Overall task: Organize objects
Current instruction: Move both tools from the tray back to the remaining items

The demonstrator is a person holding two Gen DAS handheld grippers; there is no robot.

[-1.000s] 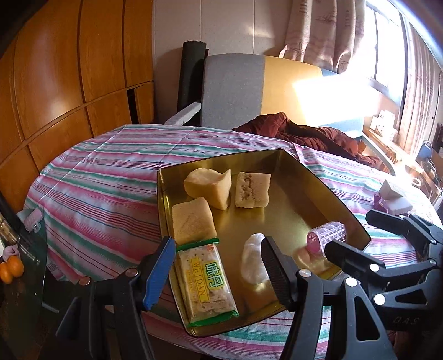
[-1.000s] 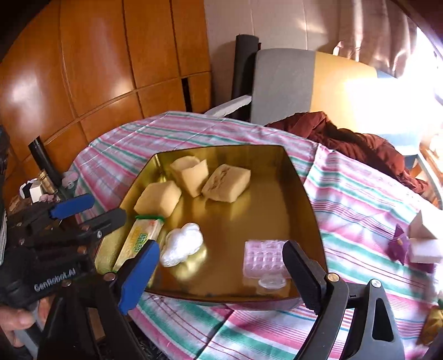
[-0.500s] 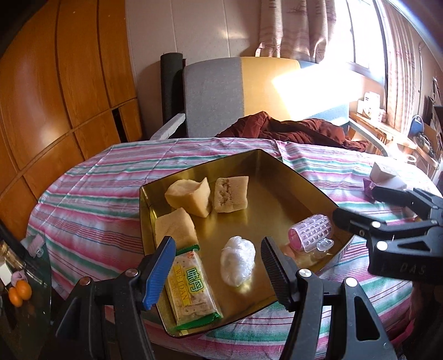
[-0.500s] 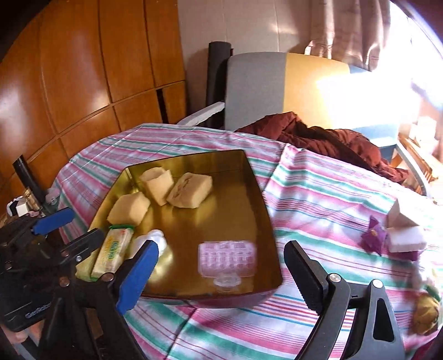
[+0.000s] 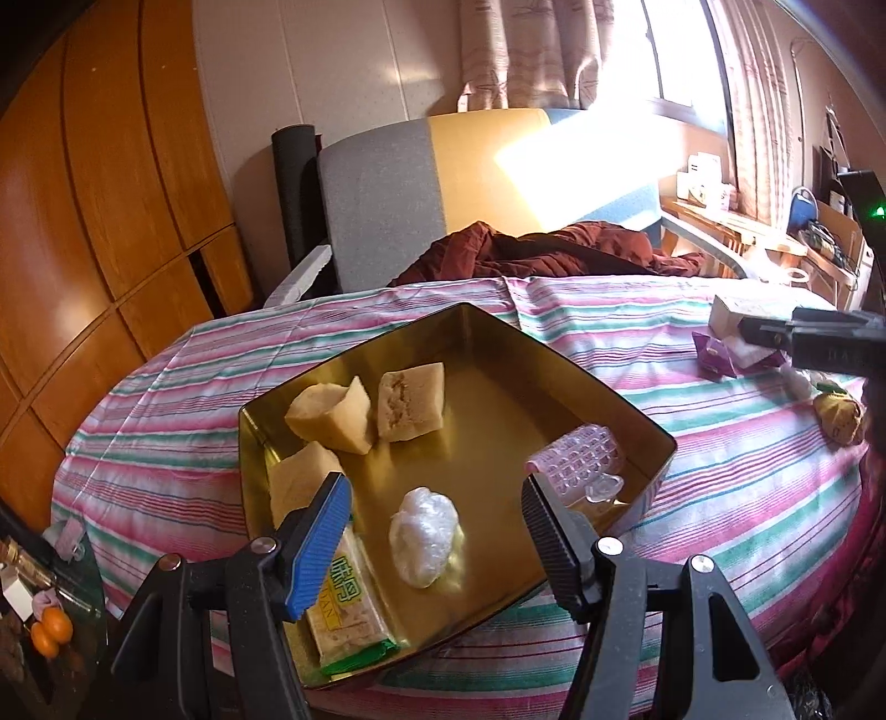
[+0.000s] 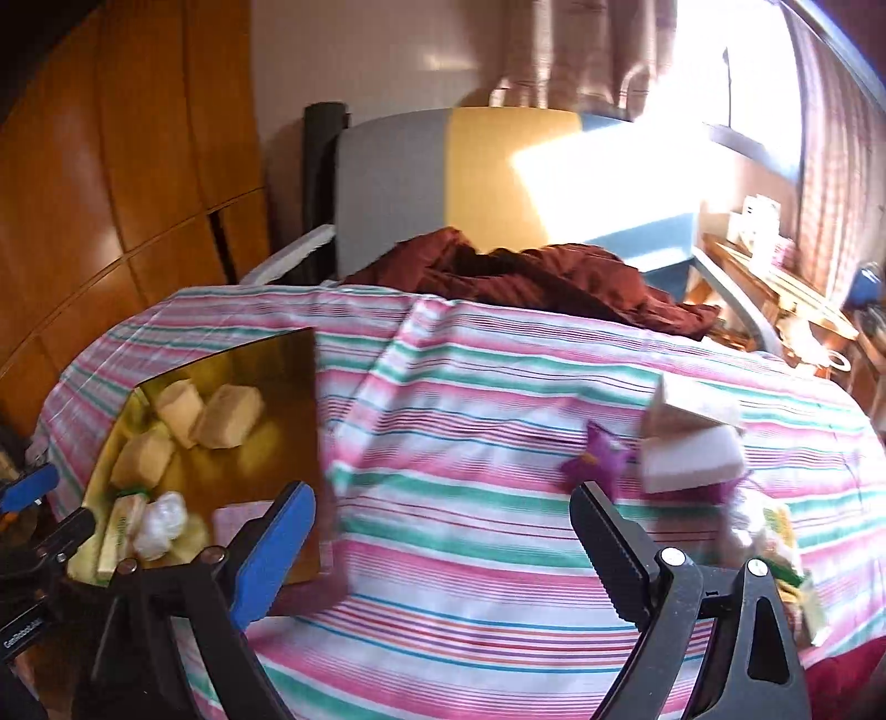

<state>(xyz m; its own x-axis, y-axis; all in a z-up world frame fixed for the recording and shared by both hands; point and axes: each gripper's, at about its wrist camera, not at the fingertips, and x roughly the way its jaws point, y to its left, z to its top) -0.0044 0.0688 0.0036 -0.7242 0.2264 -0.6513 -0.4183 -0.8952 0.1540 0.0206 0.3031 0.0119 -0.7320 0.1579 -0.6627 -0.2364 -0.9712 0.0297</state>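
I get hard sunlight from the window (image 5: 686, 50) at far right, blowing out the chair back (image 5: 554, 160), while the right wrist view smears with motion blur and both feeds bow at their dark edges.

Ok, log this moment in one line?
left gripper: open, empty, above gold tray | right gripper: open, empty, over striped tablecloth | purple wrapper, white box: outside tray

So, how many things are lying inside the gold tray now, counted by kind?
Yellow cake blocks: 3
Green-edged cracker packet: 1
White crumpled plastic wad: 1
Pink hair roller: 1
Total in the gold tray: 6
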